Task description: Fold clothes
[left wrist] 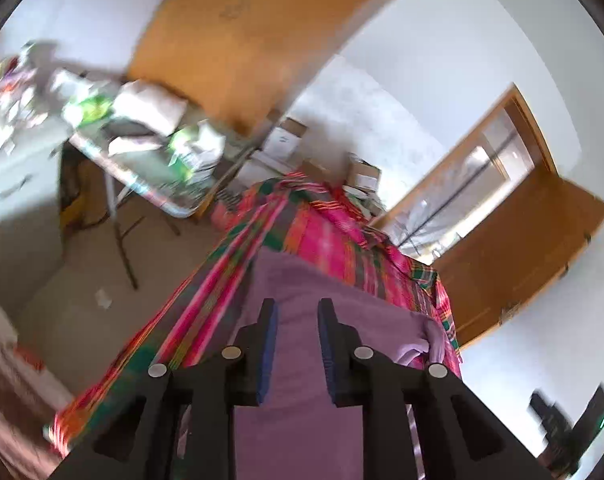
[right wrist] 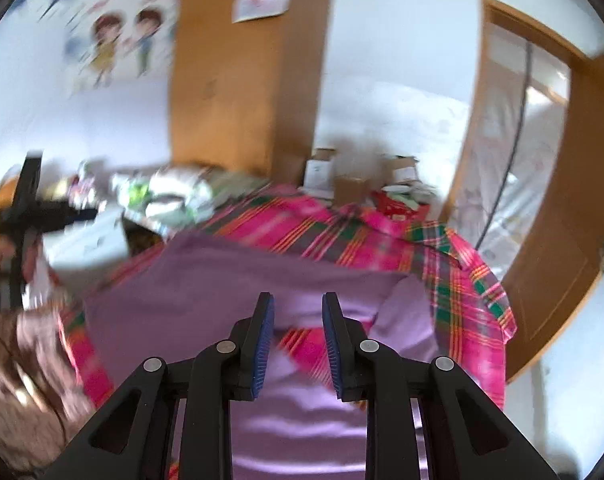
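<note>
purple garment (right wrist: 238, 280) beneath right gripper (right wrist: 298, 300)

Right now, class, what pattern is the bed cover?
Pink plaid bed cover with green and orange stripes; clearest from the right wrist.

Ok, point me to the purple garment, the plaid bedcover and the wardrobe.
purple garment (right wrist: 206, 280): right wrist view, its flat middle.
plaid bedcover (right wrist: 461, 280): right wrist view, its right corner.
wardrobe (right wrist: 242, 80): right wrist view, its front panel.

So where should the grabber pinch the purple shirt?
Probably the far-right corner of the purple shirt, where a loose flap bunches up off the plaid sheet. Come from the right with the open right gripper; the flat middle gives no edge.
</note>
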### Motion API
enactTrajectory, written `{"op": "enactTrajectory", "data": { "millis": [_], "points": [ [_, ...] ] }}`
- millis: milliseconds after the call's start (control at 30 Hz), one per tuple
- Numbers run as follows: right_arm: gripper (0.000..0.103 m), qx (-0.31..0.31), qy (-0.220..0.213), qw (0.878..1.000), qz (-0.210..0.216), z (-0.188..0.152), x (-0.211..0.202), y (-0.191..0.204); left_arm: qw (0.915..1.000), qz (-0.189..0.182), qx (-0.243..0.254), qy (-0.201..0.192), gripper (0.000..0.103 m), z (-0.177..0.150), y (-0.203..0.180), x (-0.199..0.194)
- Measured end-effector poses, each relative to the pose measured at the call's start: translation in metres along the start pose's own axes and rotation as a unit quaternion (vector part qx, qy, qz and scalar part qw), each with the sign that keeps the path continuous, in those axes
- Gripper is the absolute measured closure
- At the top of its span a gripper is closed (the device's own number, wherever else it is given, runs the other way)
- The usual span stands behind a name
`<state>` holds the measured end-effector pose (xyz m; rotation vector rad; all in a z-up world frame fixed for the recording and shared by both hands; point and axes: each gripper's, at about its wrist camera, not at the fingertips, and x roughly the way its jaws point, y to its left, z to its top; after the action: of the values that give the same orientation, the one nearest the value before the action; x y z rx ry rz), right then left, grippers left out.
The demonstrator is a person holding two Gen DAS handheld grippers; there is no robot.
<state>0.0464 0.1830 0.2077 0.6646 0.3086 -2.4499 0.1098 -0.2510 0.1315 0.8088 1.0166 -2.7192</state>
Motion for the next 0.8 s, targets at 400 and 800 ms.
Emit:
{"op": "enactTrajectory", "data": {
  "millis": [400,800],
  "points": [
    [0.077,0.042,-0.010,0.999,0.013,0.093,0.079,-0.067,0.9875,-0.011,0.143,0.065,0.080,0.059,-0.079,0.098],
    [0.071,-0.028,0.146,0.986,0.075,0.042,0.291,-0.034,0.9485,0.063,0.229,0.210,0.079,0.029,-0.056,0.236]
  ]
}}
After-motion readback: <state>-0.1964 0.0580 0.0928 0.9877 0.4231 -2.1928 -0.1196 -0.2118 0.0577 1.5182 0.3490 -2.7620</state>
